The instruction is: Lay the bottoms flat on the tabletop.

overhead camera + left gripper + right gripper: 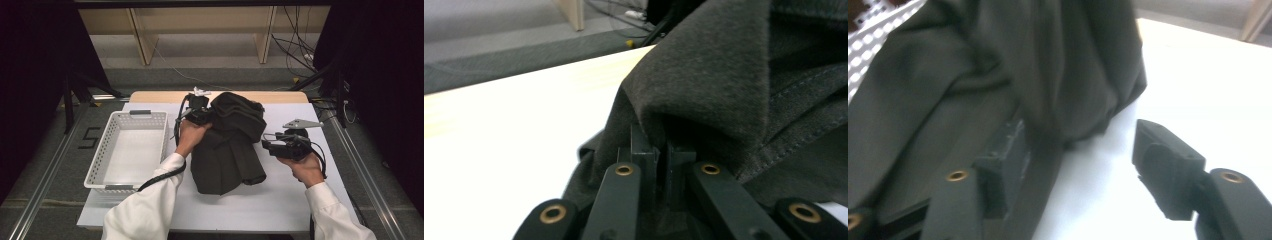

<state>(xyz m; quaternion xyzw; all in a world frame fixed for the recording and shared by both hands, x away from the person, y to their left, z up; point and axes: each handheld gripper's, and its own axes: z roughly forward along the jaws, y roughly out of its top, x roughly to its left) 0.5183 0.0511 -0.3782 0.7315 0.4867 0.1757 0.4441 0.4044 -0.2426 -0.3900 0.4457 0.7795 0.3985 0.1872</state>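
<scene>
While left gripper [202, 116] pinches dark garment [227, 150] fold, right gripper [270, 144] gapes beside hem; lift fold slowly toward basket [100, 165].

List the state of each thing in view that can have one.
Dark garment: loosely folded on the table, upper part bunched and lifted.
Left gripper: shut on a fold of the garment.
Right gripper: open, pads not pressing the cloth.
White basket: upright, empty, left of the garment.
</scene>
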